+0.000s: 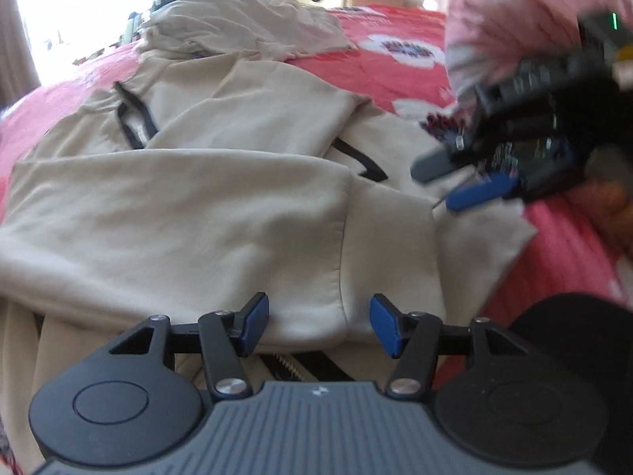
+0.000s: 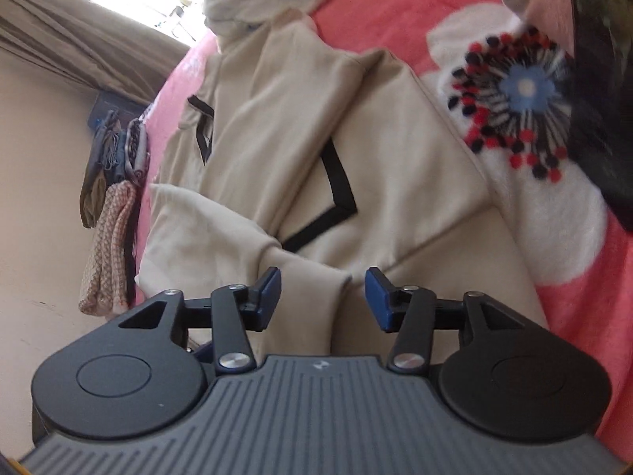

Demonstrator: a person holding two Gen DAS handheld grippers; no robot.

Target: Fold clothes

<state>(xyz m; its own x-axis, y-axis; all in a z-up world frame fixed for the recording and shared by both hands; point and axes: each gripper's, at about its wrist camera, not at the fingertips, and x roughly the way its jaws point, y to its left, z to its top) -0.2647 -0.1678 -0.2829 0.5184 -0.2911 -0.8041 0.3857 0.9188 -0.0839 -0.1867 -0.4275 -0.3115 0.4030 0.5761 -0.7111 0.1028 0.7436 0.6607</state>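
- Here, the beige hoodie lies spread on the bed, soft matte fleece with black tape trim bent in sharp angles, its sleeves folded across the body.
- My left claw stands apart above a rounded fold at the near edge, blue pads clear of the cloth.
- My right claw also gapes, a fabric ridge between its fingers, unpinched.
- Underneath, the pink bedspread looks fuzzy, printed with a white flower.
- A crumpled cream garment lies beyond the hood.
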